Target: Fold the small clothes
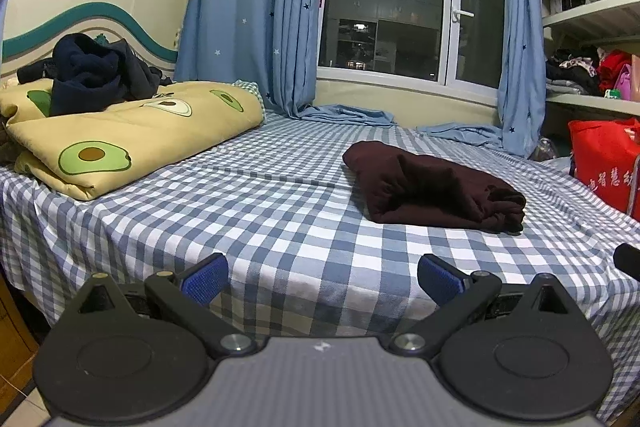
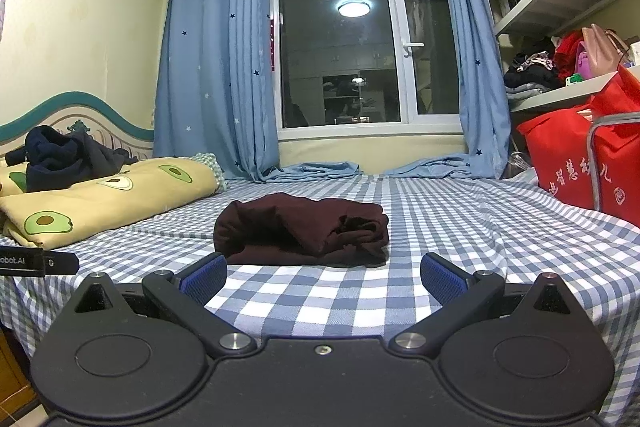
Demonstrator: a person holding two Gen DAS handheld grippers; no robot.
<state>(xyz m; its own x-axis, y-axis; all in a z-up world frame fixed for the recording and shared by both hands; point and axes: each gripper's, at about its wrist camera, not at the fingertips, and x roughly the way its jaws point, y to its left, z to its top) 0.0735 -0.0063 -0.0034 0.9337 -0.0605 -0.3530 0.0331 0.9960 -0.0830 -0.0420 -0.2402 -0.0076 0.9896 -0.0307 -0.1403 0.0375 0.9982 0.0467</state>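
Observation:
A dark maroon garment [image 1: 434, 189] [image 2: 304, 231] lies folded into a compact bundle on the checked bed sheet [image 1: 280, 227] [image 2: 460, 219]. My left gripper [image 1: 322, 279] stands open near the bed's front edge, left of and well short of the bundle, with nothing between its blue pads. My right gripper [image 2: 324, 277] is open too, just in front of the bundle without touching it. A heap of dark navy clothes [image 1: 92, 73] [image 2: 64, 155] rests on the folded avocado-print quilt [image 1: 132, 135] [image 2: 108, 199] at the left.
Blue star curtains [image 1: 256, 15] [image 2: 216, 59] hang either side of a dark window and pool on the bed's far edge. A red bag [image 1: 604, 163] [image 2: 576, 163] and cluttered shelves [image 2: 560, 27] stand at the right. The left gripper's body [image 2: 38, 261] shows at the right wrist view's left edge.

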